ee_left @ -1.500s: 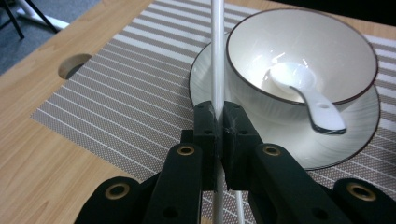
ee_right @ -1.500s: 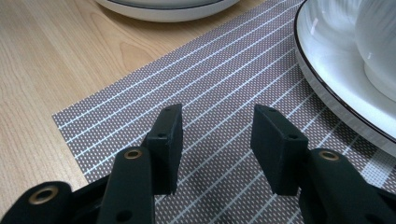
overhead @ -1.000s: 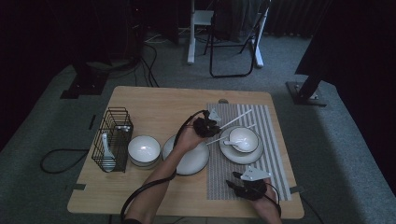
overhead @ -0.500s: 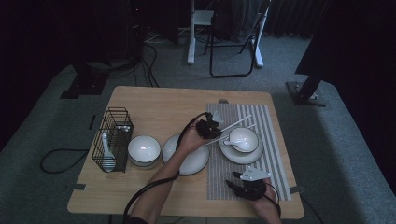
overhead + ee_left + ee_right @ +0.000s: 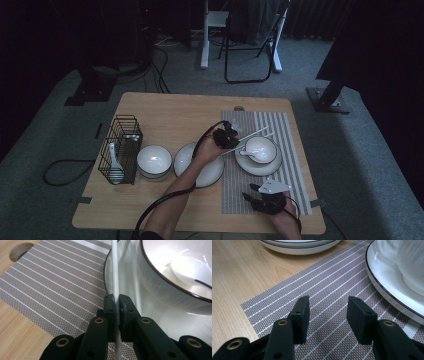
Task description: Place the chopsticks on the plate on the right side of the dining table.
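My left gripper (image 5: 227,136) is shut on a thin white chopstick (image 5: 253,133) at the left rim of a white plate (image 5: 274,162). On that plate stands a white bowl (image 5: 261,148) with a white spoon inside. In the left gripper view, the jaws (image 5: 116,298) pinch the chopstick (image 5: 114,267) right at the plate's edge (image 5: 107,277), and the bowl (image 5: 162,287) with its spoon (image 5: 190,268) is just to the right. My right gripper (image 5: 267,196) rests open on the striped placemat (image 5: 235,185) near the table's front edge. Nothing is between its jaws (image 5: 328,302).
A stack of white plates (image 5: 192,157) lies left of the placemat, with a white bowl (image 5: 154,159) beside it. A black wire basket (image 5: 120,147) holding a spoon stands at the far left. A chair stands on the floor beyond the table's far edge.
The left gripper has dropped slightly toward the plate, and the chopstick's far end has swung down closer to the bowl. The right gripper has stayed put.
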